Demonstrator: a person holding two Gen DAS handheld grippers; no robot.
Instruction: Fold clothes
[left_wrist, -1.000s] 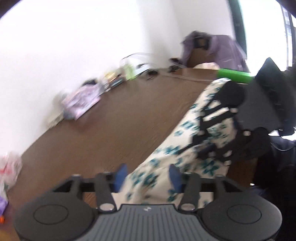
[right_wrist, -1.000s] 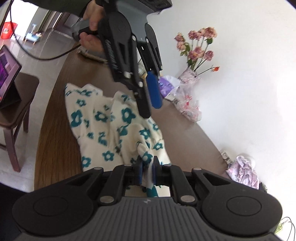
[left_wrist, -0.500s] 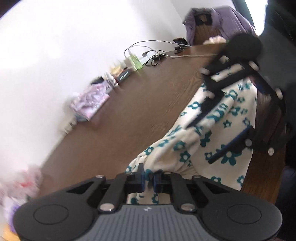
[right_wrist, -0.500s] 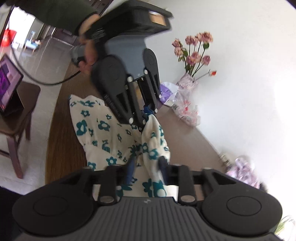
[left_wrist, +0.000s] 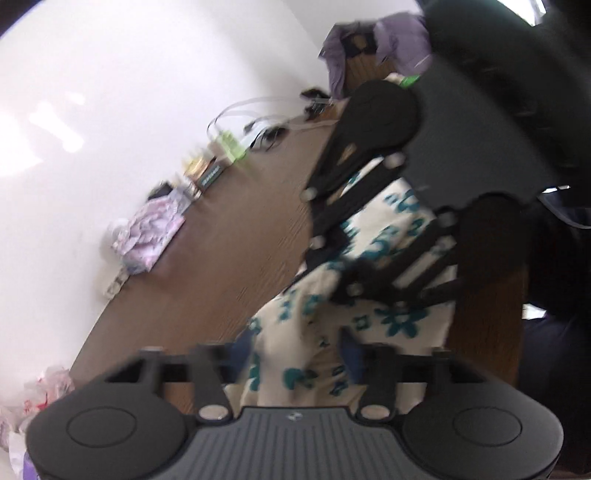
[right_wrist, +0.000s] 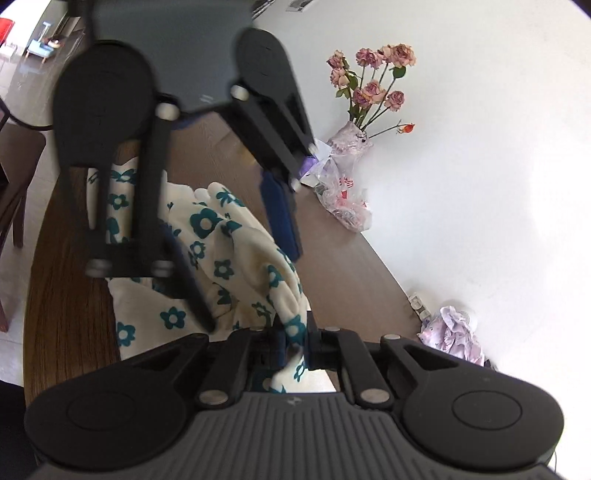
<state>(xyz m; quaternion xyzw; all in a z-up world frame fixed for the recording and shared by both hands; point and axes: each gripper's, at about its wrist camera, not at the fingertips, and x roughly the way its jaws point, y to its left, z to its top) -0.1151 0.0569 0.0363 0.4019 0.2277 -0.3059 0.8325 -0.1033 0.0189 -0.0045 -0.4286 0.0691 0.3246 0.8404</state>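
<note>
Brown wooden table (right_wrist: 66, 295) fills the lower half of both views, with a white wall behind it. Nearest in the right wrist view, at the bottom centre, the right gripper (right_wrist: 295, 341) has its fingers pressed together on a fold of the cream garment (right_wrist: 236, 258) printed with teal flowers. That garment lies bunched on the table in the middle left of the frame. Just above it, the left gripper (right_wrist: 240, 251) hangs over the cloth with its blue-padded fingers spread apart, one on each side of a raised fold.

Nearest in the blurred left wrist view, the same fingers stand apart at the bottom centre with cloth rising between them; whether the pads touch it is hard to tell. Beyond, the right gripper fills the upper right of that frame.

Farther back in the right wrist view, a vase of dried pink roses (right_wrist: 373, 92) stands at the upper right by the wall, with a crumpled plastic bag (right_wrist: 343, 195) beside it. In the left wrist view, a purple packet (left_wrist: 147, 236) and cables (left_wrist: 258, 122) lie along the wall.
</note>
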